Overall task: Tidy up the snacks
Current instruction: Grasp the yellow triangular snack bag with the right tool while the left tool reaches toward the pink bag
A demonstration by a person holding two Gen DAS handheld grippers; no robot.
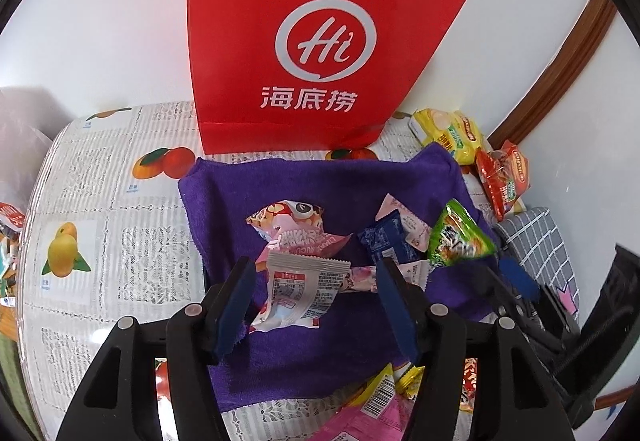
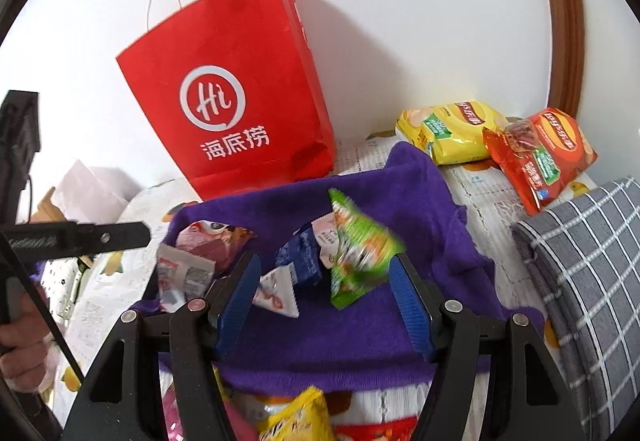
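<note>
A purple towel (image 1: 320, 345) (image 2: 340, 345) lies on the fruit-print tablecloth (image 1: 100, 225) and carries several small snack packets. My left gripper (image 1: 314, 263) is open over a white packet (image 1: 304, 293), which lies flat between the pads without touching either. Behind it are a pink packet (image 1: 288, 221) and a blue packet (image 1: 380, 241). My right gripper (image 2: 324, 259) is open too. A green packet (image 2: 360, 253) (image 1: 460, 237) stands tilted and blurred between its fingers, close to the right pad and far from the left one.
A red paper bag (image 1: 320, 41) (image 2: 232, 101) stands against the wall behind the towel. A yellow chip bag (image 2: 448, 133) and a red chip bag (image 2: 540, 157) lie at the back right, beside a grey checked cushion (image 2: 592, 261). More packets (image 2: 300, 417) crowd the near edge. A hand (image 2: 20, 353) is at left.
</note>
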